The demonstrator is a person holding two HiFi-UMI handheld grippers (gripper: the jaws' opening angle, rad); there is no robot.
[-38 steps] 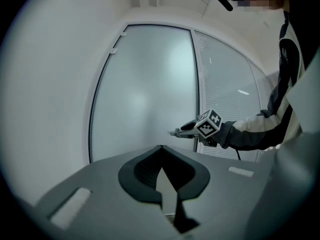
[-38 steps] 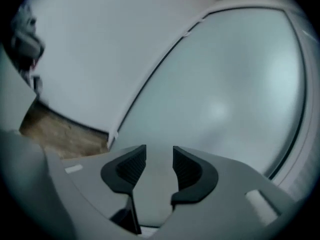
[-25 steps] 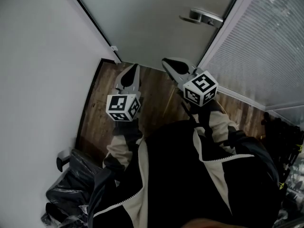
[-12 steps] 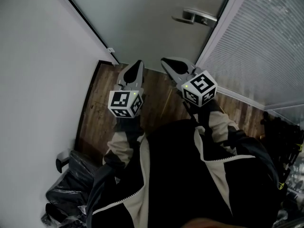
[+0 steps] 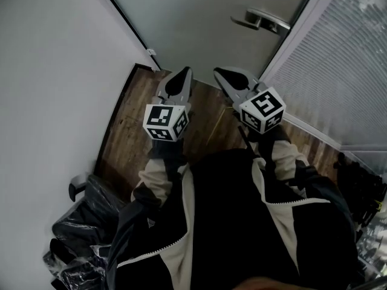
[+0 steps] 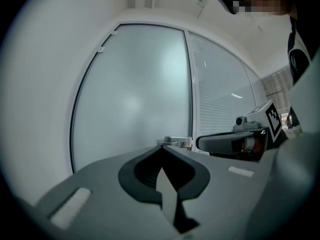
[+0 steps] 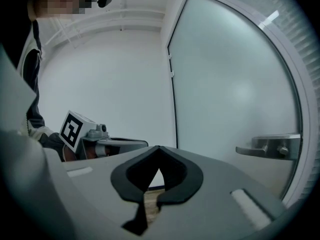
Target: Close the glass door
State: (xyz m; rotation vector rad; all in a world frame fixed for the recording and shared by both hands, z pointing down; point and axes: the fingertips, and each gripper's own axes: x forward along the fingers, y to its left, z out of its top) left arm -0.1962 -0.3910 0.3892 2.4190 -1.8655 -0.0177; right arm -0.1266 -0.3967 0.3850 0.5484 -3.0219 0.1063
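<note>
Head view: lever handle on frosted glass door lies ahead-right; right gripper nearer than left gripper. Both jaws closed, empty.

Left claw edged nearer glass door, seemingly.
</note>
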